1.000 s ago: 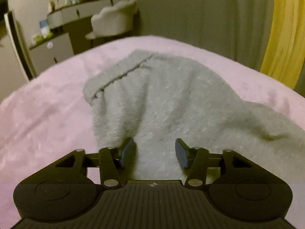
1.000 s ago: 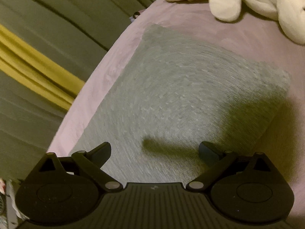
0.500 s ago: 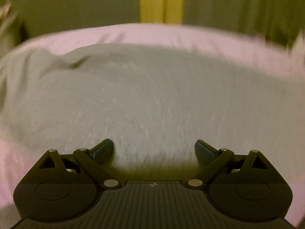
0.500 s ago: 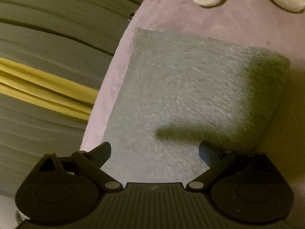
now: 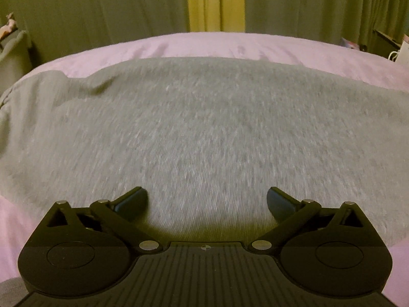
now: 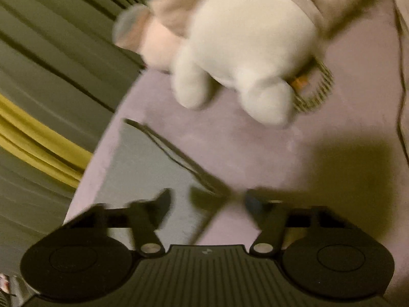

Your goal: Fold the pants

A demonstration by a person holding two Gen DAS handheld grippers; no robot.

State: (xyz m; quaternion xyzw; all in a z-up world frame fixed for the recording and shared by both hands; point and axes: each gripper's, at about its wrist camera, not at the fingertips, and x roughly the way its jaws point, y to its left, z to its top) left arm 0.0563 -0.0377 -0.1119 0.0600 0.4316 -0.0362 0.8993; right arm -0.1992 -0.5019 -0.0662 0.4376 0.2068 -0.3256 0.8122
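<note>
Both tools over grey pants (image 5: 204, 128); right tool (image 6: 207, 199) closing.

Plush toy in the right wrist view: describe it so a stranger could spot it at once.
Start at the pink bed. At its far end, beyond the grey pants, lies the plush toy. It is the only white, rounded thing there, with two stubby paws pointing towards the camera.

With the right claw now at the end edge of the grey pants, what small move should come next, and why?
Probably finish closing the right claw on the pants edge. Its jaws are closing, and the dark hem runs between the fingers, which do not seem to press it yet. The left claw is wide open over the pants and holds nothing, so the fold likely starts from the right.
</note>
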